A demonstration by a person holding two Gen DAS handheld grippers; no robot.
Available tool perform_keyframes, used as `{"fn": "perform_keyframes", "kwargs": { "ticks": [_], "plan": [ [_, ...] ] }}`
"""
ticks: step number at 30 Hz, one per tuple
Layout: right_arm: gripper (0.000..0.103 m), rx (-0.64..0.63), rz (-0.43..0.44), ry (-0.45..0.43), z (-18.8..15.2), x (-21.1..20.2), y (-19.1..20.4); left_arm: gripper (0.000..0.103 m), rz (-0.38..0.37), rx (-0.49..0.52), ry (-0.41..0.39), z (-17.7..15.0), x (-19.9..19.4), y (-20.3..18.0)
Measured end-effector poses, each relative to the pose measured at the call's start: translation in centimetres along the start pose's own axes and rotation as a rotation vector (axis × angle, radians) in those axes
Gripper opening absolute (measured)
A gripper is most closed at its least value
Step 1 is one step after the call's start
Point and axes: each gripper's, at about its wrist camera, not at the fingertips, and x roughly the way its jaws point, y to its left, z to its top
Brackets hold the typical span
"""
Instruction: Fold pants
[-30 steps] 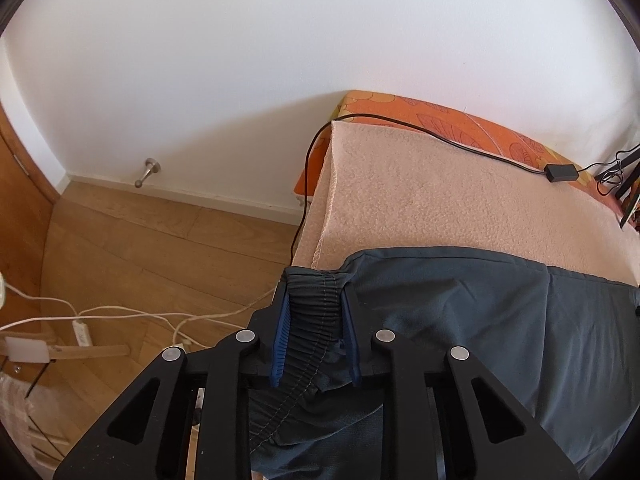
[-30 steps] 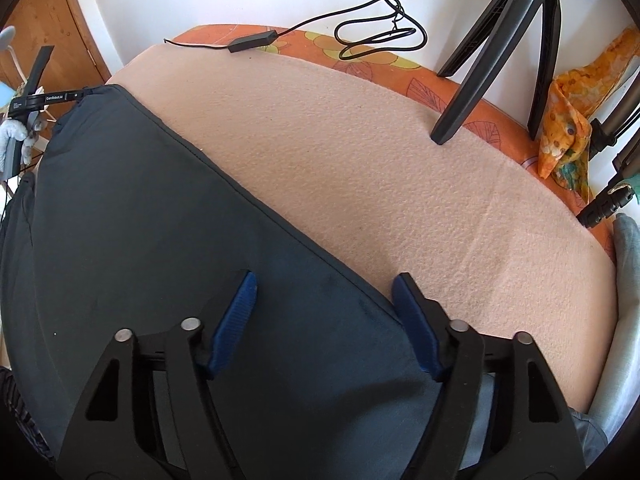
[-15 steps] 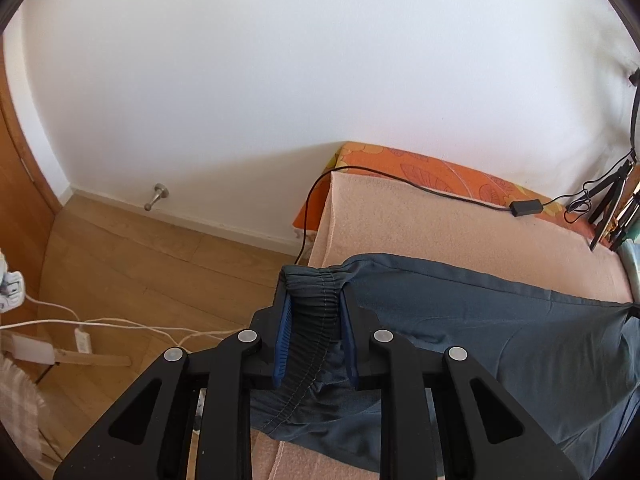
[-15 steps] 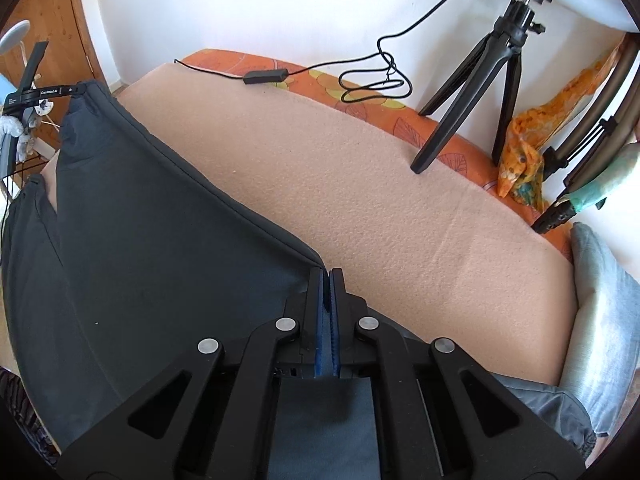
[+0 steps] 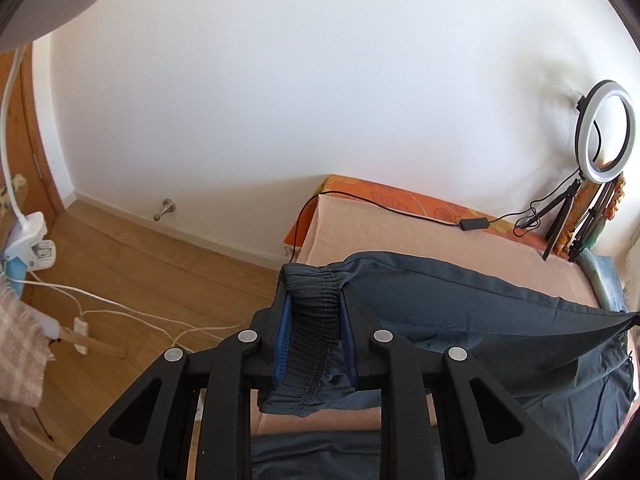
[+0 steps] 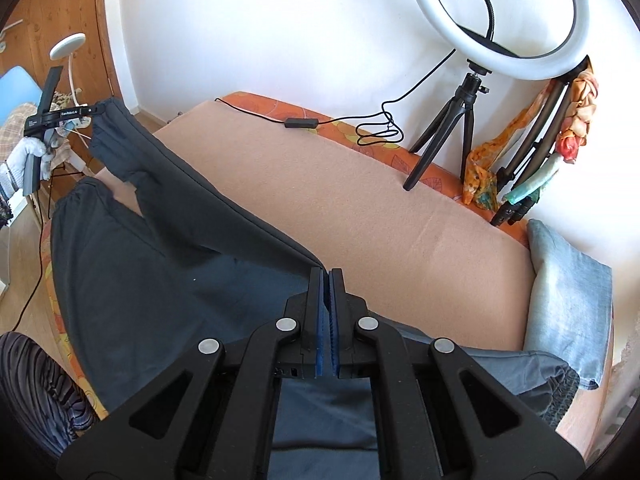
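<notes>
Dark grey pants lie partly on a bed with a peach blanket. My left gripper is shut on the gathered elastic waistband and holds it raised off the bed. My right gripper is shut on the far edge of the pants, lifting it, so the cloth hangs stretched between both grippers. In the right wrist view the left gripper shows at far left, held by a gloved hand. The lower layer of the pants stays on the blanket.
A ring light on a tripod stands at the wall side of the bed, its cable running across the orange sheet. A folded light blue cloth lies at the right end. White cables cross the wooden floor.
My right gripper shut on the pants edge and rose. My left gripper lifted the waistband higher. The cloth came off the bed between them.
</notes>
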Motion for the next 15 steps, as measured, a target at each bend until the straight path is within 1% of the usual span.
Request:
{"fn": "perform_keyframes", "kwargs": {
  "ticks": [4,7,15],
  "plan": [
    [0.003,0.010,0.011,0.005,-2.4,-2.8,1.5,0.020,-0.023,-0.005,-0.022,-2.8,-2.2,0.1],
    [0.003,0.010,0.022,0.020,-4.3,-4.1,2.9,0.020,-0.034,-0.002,-0.027,-5.0,-3.5,0.2],
    [0.003,-0.007,0.023,0.082,-10.0,-5.8,6.2,0.022,-0.055,0.005,-0.012,-11.7,-6.4,0.5]
  ]
}}
